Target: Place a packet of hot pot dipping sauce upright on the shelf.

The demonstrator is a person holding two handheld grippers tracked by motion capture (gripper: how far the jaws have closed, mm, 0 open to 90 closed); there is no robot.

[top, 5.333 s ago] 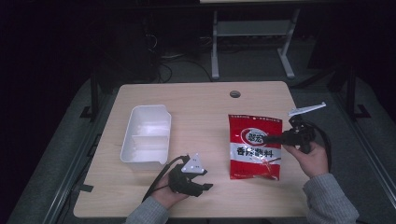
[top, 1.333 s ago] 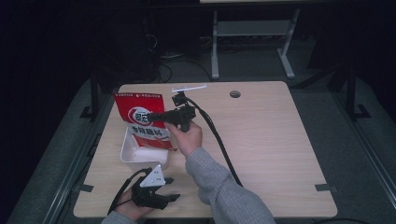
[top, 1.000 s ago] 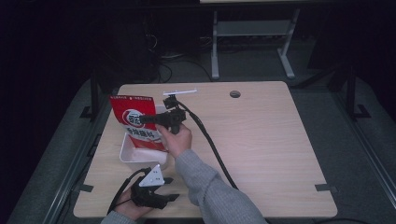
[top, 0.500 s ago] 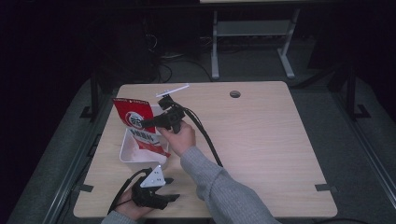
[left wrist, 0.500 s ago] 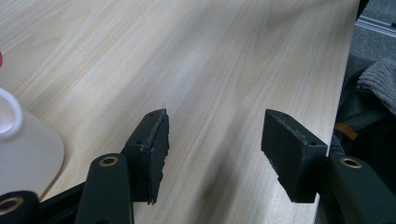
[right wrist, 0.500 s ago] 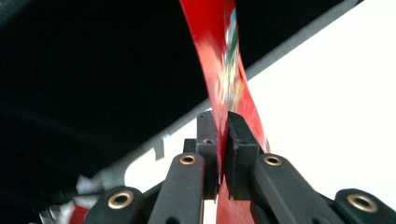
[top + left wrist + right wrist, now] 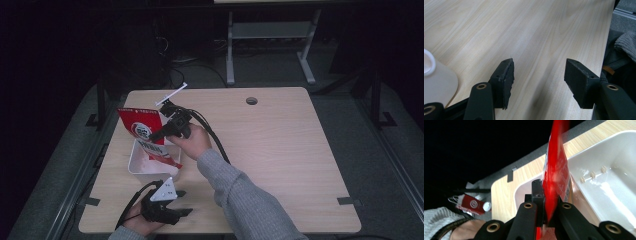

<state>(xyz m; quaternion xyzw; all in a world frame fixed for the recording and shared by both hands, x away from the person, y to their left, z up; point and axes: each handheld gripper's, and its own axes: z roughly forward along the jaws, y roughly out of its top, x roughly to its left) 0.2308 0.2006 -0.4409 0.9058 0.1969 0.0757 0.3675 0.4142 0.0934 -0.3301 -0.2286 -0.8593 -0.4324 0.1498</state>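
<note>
The step in hand looks like putting the red packet (image 7: 150, 136) into the white tray (image 7: 136, 165). In the high view the right claw (image 7: 161, 134) sits left of centre, clamped on the packet's edge, and the packet hangs nearly upright with its lower end down inside the tray at the lower left of the table (image 7: 280, 150). The right gripper view shows the same grip from close up: the two black jaws rise from the bottom middle of the frame and pinch the red packet (image 7: 555, 177) between them, with the white tray (image 7: 614, 180) spreading across the right side of the frame.

The left claw (image 7: 172, 202) rests at the bottom left of the high view, near the table's front edge and just below the tray. In the left gripper view its jaws stand wide apart over bare wood with nothing between them, and a rounded white corner (image 7: 431, 67) shows at the left edge.

Judging from this, the next move calls for lowering or tipping the packet until it lies flat in the tray, then loosening the right claw's grip so the packet stays there

The packet carries a round white-and-black emblem and a white panel with dark characters beneath it; they are too small to read here
</note>
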